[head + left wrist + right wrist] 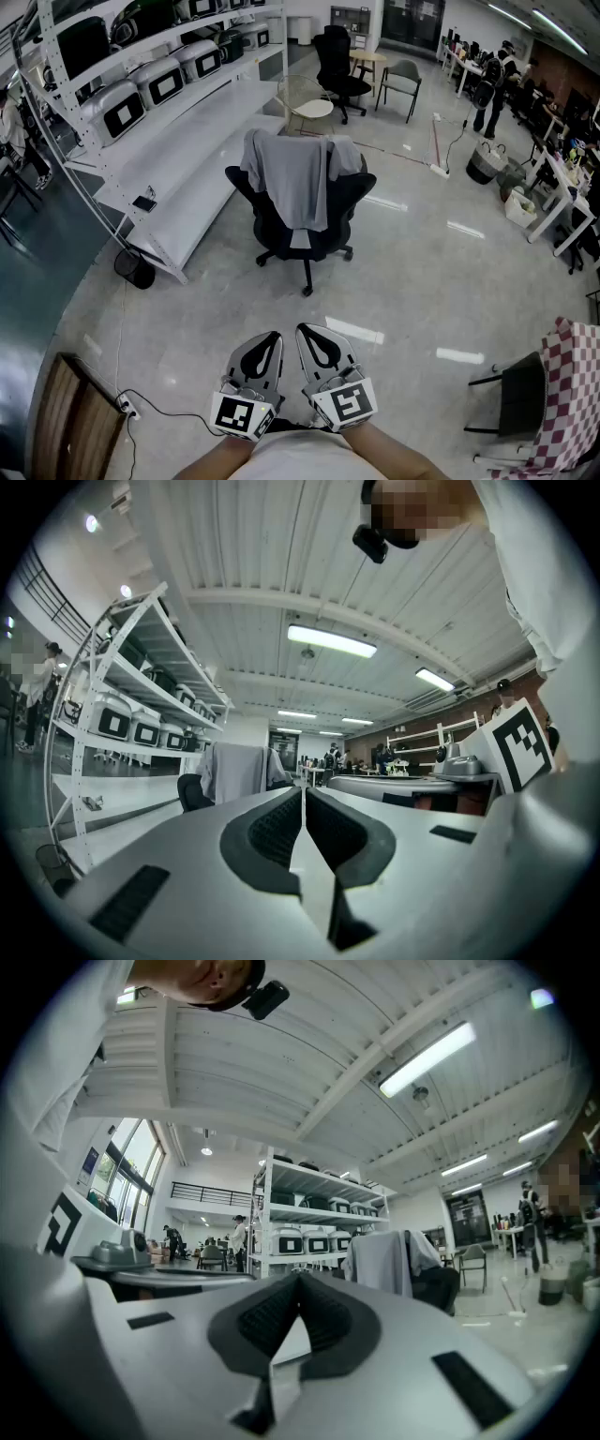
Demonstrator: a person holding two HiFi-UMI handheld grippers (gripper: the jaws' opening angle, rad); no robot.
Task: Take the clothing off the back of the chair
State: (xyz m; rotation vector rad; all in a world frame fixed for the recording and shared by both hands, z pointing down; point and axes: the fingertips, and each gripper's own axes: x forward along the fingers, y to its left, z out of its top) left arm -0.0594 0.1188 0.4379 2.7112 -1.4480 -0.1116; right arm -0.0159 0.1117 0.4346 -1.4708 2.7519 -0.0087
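Observation:
A grey garment (295, 178) hangs over the back of a black swivel chair (323, 239) in the middle of the floor, a good way ahead of me. It shows small in the left gripper view as the garment (234, 771) and in the right gripper view as the garment (384, 1258). My left gripper (266, 338) and right gripper (314, 332) are side by side close to my body, both shut with nothing between the jaws. In the gripper views the left gripper (304, 794) and right gripper (298, 1279) have their tips together.
White shelving (178, 103) with grey cases runs along the left. A second black chair (337, 70) and a round table (309, 108) stand behind. A chair with checked cloth (562, 398) is at the right, a wooden board (70, 422) at lower left, desks and people far right.

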